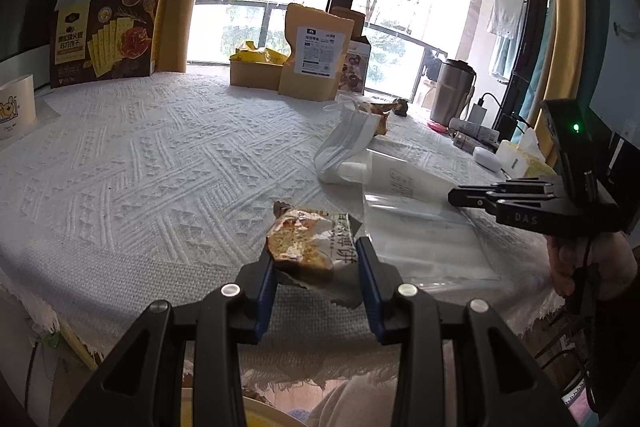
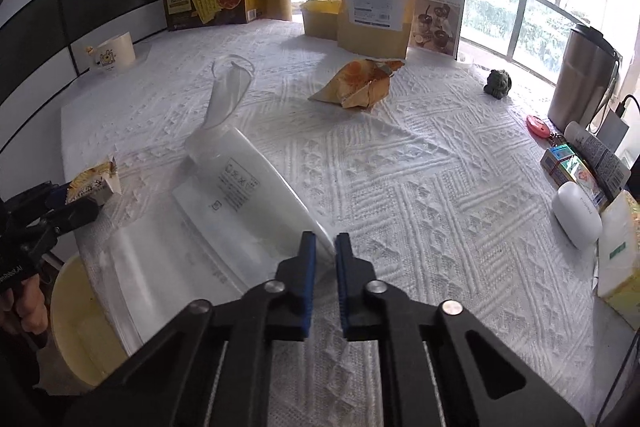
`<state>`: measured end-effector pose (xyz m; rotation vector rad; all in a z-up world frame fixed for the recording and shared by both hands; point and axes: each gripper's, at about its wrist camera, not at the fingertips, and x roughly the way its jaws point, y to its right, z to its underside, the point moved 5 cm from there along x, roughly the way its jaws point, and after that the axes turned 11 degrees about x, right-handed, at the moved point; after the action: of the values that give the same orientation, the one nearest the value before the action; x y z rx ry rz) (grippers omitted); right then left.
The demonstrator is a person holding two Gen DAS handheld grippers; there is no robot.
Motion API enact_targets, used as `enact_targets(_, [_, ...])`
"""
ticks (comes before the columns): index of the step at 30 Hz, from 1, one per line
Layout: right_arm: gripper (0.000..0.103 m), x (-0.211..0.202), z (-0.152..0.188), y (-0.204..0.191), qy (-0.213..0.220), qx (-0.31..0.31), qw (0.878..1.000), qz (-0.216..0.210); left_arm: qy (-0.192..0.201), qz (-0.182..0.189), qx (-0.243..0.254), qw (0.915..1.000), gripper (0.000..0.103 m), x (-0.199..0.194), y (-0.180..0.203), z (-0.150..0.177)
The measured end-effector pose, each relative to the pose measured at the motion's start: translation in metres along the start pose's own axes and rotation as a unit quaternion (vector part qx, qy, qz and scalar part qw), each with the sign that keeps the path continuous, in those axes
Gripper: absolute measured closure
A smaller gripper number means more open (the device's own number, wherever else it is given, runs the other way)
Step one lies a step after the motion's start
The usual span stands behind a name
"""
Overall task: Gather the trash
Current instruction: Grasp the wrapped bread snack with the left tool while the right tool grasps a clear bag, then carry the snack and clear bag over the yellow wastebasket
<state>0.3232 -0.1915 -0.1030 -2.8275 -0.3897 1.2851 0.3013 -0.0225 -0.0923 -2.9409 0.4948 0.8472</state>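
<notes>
A torn snack wrapper (image 1: 310,245) lies near the front edge of the white cloth, between the fingers of my open left gripper (image 1: 317,259); it also shows in the right wrist view (image 2: 96,181). My right gripper (image 2: 325,247) is shut on the corner of a clear plastic bag (image 2: 236,183), which lies flat on the cloth (image 1: 404,195). A used face mask (image 1: 346,139) lies past the bag. A crumpled orange wrapper (image 2: 358,83) lies further back. The right gripper also shows in the left wrist view (image 1: 454,195).
A cracker box (image 1: 106,39), yellow pouches (image 1: 316,53) and a small box stand at the back. A cup (image 1: 16,105) is at left. A steel kettle (image 2: 586,75), tissue box (image 2: 618,251), white case (image 2: 576,221) and small items line the right. A yellow bin (image 2: 78,319) sits below the table edge.
</notes>
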Motion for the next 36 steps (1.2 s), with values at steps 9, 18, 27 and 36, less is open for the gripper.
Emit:
enact_targets(9, [0.102,-0.049,0.002,-0.009,0.064,-0.010,0.998,0.012,0.013,-0.013,0.001,0.9998,0.066,-0.022,0.002,-0.003])
enact_targets(18, [0.102,-0.106,0.002,-0.022,0.117,-0.017,0.993,0.002,0.028,-0.018,0.012,0.9994,0.066,-0.049,0.013,-0.006])
enact_targets(27, [0.102,-0.157,0.007,-0.035,0.160,-0.021,0.987,-0.011,0.046,-0.035,0.022,0.9981,0.066,-0.085,0.017,-0.010])
enact_targets(36, [0.102,-0.196,0.015,-0.054,0.191,-0.029,0.981,-0.024,0.062,-0.056,0.024,0.9962,0.066,-0.122,0.018,-0.006])
